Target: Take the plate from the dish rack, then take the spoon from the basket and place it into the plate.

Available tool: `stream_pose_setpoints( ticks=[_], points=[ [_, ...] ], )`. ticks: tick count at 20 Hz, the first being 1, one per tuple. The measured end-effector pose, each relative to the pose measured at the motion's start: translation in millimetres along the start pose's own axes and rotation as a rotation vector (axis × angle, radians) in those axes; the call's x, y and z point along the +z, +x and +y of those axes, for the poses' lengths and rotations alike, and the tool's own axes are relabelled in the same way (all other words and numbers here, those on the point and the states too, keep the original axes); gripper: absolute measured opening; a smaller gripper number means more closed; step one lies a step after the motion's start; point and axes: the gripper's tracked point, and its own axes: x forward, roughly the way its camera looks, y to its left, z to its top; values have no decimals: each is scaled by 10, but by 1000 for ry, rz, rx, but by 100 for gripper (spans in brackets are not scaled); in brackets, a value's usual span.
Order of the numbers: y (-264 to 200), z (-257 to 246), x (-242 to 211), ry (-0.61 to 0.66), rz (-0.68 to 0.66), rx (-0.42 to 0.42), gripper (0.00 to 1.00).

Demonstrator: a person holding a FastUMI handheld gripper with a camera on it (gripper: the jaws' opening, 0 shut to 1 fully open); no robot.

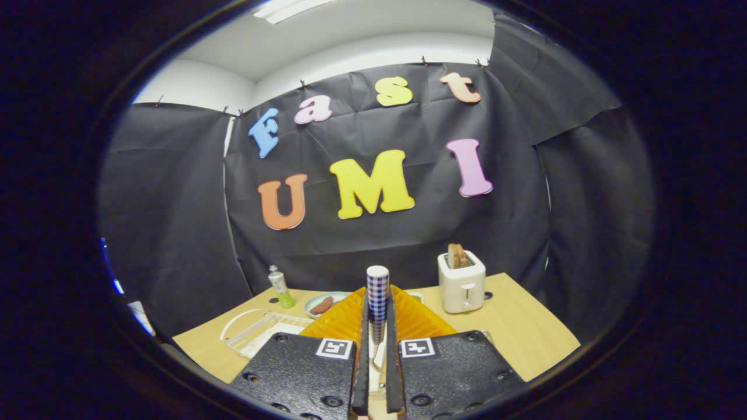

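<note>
Nearest the lens: the gripper [377,326], its two fingers drawn close together and clamped on the spoon [377,297], which stands nearly upright between them, checked handle up and rounded end topmost. The bowl end runs down between the fingers and is mostly hidden. The pinch falls low on the handle, likely because the spoon was taken standing from its basket; held upright like this, it can be tipped or lowered bowl-first. Directly behind the fingers and spoon sits the orange plate [350,318], ribbed, its surface fanning out to both sides of the handle. It looks already off the dish rack [257,329], the white wire frame lying on the table [519,326] left of the fingers. So the plate step reads as done and the spoon is in transit toward it. The basket I cannot pick out with any certainty. Pose: the gripper points forward and roughly level, high enough that the booth wall takes up most of what lies ahead, with the spoon centred over the plate (a fair line-up for the drop). Beyond the plate: a small green dish [318,300] holding something reddish, a green tube [280,287] standing upright, and a cream toaster [461,281] with toast up, well right.
</note>
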Motion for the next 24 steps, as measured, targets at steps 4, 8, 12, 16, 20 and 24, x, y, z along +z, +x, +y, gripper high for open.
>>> stream_pose_setpoints(
  ticks=[4, 8, 12, 16, 20, 24],
  points=[
    [-212, 497, -471, 8, 31, 56, 17],
    [-325, 832, -1003, -5, 44, 55, 17],
    [-396, 1184, -1398, -29, 20, 80, 17],
    [-386, 1403, -1766, -55, 67, 102, 17],
    [-359, 1522, -1983, -60, 114, 126, 17],
    [-319, 1397, -2059, -45, 141, 111, 19]
  ],
)
